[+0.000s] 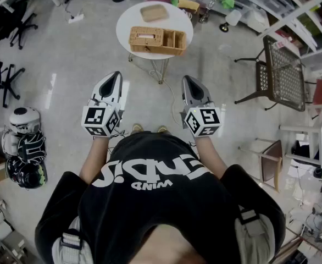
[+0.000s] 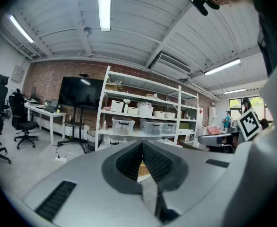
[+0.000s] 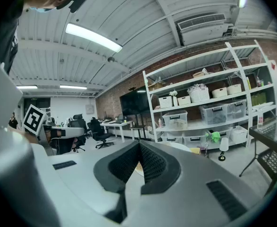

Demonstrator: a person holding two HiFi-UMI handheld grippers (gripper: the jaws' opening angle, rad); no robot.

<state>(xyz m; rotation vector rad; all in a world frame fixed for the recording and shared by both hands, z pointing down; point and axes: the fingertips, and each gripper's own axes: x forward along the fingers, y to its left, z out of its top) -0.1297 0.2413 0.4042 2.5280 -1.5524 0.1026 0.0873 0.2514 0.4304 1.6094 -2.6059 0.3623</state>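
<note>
Workshop floor | left gripper: jaws pressed together, empty | right gripper: same | both well short of wicker basket on round table | stage: pre-contact

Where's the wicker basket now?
In the head view, the wicker basket sits on the round white table, ahead of the left hand-held gripper and right hand-held gripper.

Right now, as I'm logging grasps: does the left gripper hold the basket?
No, the basket sits on the round table, apart from the left gripper, whose jaws are shut.
</note>
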